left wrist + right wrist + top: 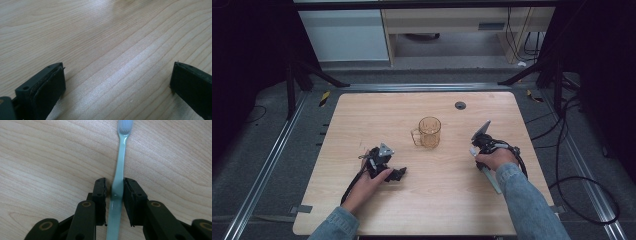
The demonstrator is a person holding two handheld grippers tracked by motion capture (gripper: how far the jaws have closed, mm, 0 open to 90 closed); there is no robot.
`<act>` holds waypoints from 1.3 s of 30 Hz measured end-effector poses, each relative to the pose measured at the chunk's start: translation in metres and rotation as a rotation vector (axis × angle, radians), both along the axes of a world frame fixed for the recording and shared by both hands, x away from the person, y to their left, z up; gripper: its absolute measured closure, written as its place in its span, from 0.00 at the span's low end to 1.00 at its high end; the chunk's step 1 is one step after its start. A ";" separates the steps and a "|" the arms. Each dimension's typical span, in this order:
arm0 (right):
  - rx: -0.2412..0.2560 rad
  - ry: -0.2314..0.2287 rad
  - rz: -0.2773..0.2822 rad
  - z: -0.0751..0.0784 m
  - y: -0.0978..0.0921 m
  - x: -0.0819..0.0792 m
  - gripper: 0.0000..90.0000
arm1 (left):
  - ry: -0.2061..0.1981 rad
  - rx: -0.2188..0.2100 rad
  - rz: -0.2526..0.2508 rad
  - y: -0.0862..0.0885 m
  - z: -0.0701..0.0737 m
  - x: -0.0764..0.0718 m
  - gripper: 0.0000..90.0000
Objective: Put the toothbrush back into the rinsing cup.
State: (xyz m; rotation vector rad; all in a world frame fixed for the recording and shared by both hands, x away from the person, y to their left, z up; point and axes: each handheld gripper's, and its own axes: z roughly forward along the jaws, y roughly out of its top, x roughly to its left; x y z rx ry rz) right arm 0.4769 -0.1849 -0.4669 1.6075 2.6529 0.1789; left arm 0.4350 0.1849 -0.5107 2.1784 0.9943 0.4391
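A pale green toothbrush (119, 157) lies on the wooden table, its bristle head (124, 125) pointing away from my right gripper (115, 180). The two black jaws are shut on its handle, low over the wood. In the high view the toothbrush (492, 179) runs out under the person's right hand at the table's right side, below the right gripper (484, 145). An amber glass mug (429, 132) stands upright near the table's middle, handle to the left. My left gripper (118, 66) is open wide over bare wood; in the high view the left gripper (397, 174) rests left of centre, below the mug.
A small dark grommet (460, 105) sits in the tabletop (362, 115) behind the mug. Cables (572, 190) trail off the right side onto the floor. Metal rails and black frame legs surround the table.
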 end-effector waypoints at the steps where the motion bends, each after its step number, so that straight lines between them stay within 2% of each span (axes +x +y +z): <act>1: 0.001 -0.001 0.000 0.000 0.000 0.000 0.80 | 0.000 0.000 0.000 0.000 0.000 0.000 0.00; 18: -0.019 0.001 0.004 0.000 0.000 0.001 0.87 | 0.000 0.000 0.000 0.000 0.000 0.000 0.00; 22: -0.012 -0.014 0.022 0.001 0.000 0.000 0.88 | 0.000 0.000 0.000 0.000 0.000 0.000 0.00; 27: 0.035 -0.047 0.033 0.014 0.000 -0.003 0.88 | 0.000 0.000 0.000 0.000 0.000 0.000 0.00; 31: 0.037 -0.060 0.043 0.020 0.000 -0.003 0.88 | -0.002 0.003 -0.002 0.000 0.000 0.000 0.00; 39: 0.072 -0.143 0.078 0.047 0.008 -0.007 0.88 | -0.002 0.003 -0.003 0.000 0.000 0.000 0.00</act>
